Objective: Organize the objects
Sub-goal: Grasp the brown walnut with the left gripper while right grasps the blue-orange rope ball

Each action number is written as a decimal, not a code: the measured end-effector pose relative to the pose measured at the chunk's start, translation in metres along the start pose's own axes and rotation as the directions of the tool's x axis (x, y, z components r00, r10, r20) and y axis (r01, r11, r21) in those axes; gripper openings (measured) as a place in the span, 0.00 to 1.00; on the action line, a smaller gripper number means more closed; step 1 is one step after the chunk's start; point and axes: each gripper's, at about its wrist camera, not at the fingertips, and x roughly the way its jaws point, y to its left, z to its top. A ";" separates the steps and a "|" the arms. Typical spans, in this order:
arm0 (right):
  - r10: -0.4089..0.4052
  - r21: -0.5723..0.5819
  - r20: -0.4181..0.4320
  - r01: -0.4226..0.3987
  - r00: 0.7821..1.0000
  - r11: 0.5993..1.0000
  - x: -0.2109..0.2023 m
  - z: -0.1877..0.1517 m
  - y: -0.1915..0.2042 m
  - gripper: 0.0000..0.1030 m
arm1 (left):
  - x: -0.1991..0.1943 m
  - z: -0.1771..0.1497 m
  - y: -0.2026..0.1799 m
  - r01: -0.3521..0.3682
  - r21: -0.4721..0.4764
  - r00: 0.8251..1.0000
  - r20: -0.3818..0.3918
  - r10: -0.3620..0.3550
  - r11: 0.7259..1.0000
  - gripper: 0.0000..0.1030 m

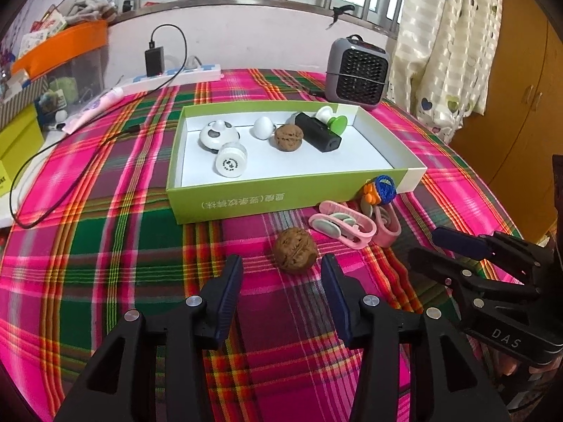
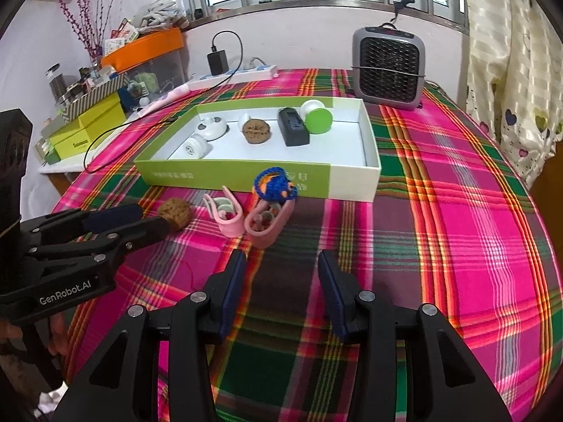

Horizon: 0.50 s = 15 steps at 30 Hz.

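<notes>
The left tongs [image 1: 281, 274] stand apart and empty, the loose brown wrinkled walnut [image 1: 295, 250] just ahead on the plaid-clothed desk [image 1: 105, 246]. The right tongs [image 2: 281, 267] are likewise open, holding nothing. Two pink clips [image 2: 246, 219] and a blue-orange crocheted piece [image 2: 274, 183], perhaps a keyring, wait outside. The green-sided shallow cardboard box [image 1: 246, 197] already holds about six items.

The left claw [image 1: 281, 274] points slantwise downward, its two dark-blue pads [image 1: 228, 302] standing apart with nothing pressed between them. The right claw [image 2: 281, 270] slants down likewise, pads parted and bare. The two sit side by side, close together. Fingers, seemingly of the left hand [image 2: 58, 334], show dimly under that tool.
</notes>
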 end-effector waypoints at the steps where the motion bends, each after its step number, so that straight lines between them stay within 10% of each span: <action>1: 0.000 0.003 -0.002 0.000 1.000 1.000 0.001 0.000 -0.001 0.43 | 0.001 0.000 0.000 0.001 0.000 1.000 -0.003 -0.001 1.000 0.43; 15: 0.013 0.017 0.007 -0.013 1.000 1.000 0.005 0.016 0.001 0.43 | 0.012 0.006 0.003 0.013 -0.013 1.000 -0.028 -0.013 1.000 0.44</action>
